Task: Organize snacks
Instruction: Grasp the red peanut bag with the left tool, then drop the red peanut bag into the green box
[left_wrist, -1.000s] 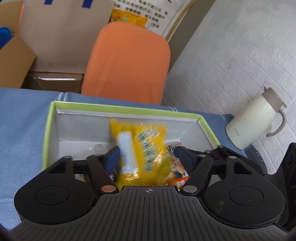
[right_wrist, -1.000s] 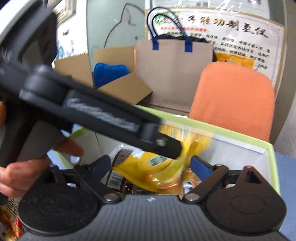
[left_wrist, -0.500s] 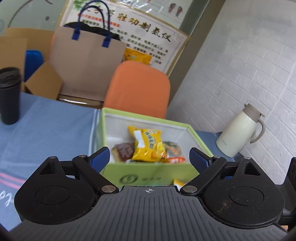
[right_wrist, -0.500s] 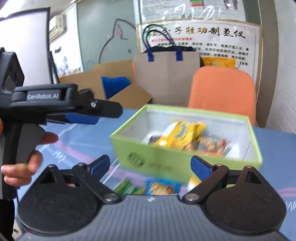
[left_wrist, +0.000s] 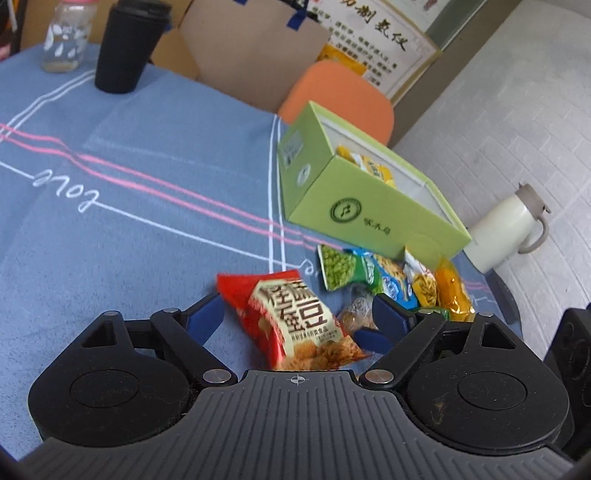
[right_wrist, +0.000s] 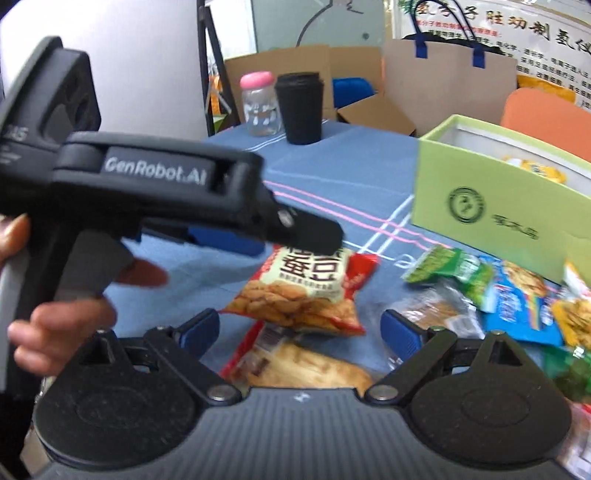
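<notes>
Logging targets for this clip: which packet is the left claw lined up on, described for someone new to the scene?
Start at the green box on the blue tablecloth. Snack packets lie strewn in front of it. The target is the red packet between the open left claw fingers, the only red one, with large dark characters on cream.

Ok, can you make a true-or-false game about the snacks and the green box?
1. The left hand-held gripper is open above a red snack bag. True.
2. The green box has nothing inside. False: a yellow packet lies in it.
3. A green pea packet lies on the blue tablecloth in front of the box. True.
4. The black cup lies tipped over. False: it stands upright beside a pink-lidded jar.
</notes>
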